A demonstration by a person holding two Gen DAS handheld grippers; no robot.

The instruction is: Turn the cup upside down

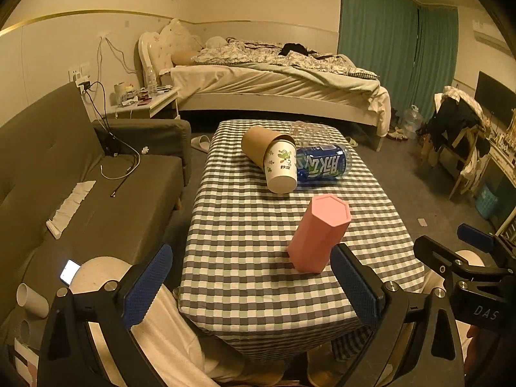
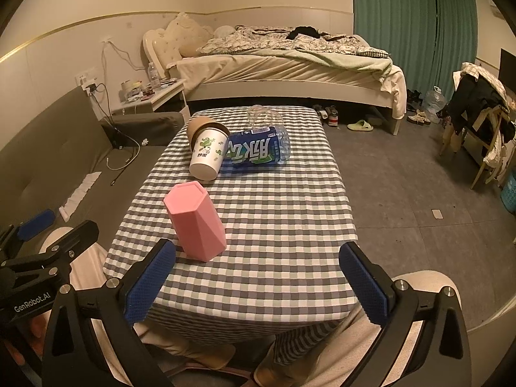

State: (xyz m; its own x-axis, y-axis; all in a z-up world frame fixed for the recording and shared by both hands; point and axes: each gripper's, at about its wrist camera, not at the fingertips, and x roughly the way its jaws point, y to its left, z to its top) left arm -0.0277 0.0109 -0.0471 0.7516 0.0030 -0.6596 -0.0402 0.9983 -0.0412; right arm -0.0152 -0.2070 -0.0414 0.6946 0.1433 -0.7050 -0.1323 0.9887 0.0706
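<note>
**Pink Cup: Position and Grip Assessment**

Left wrist view: Your left gripper has its jaws spread wide apart, holding nothing. The pink cup stands on the checked tablecloth near the close edge, right of centre, just ahead of your right-hand pad. A closed hexagonal face points up and the wider end rests on the cloth, so it appears already inverted; you cannot confirm the opening from here. The right gripper shows at the right edge of this view.

Right wrist view: Your right gripper also has its jaws wide apart and empty. The pink cup sits left of centre, near the left pad, well apart from the white paper cup nested in a brown cup and the blue-labelled bottle lying at the far end.

Handling: Expect a light, rigid plastic body with smooth, slippery facets. Grip across two opposite flat faces at mid-height, using moderate pressure; the taper may let it slide.
</note>
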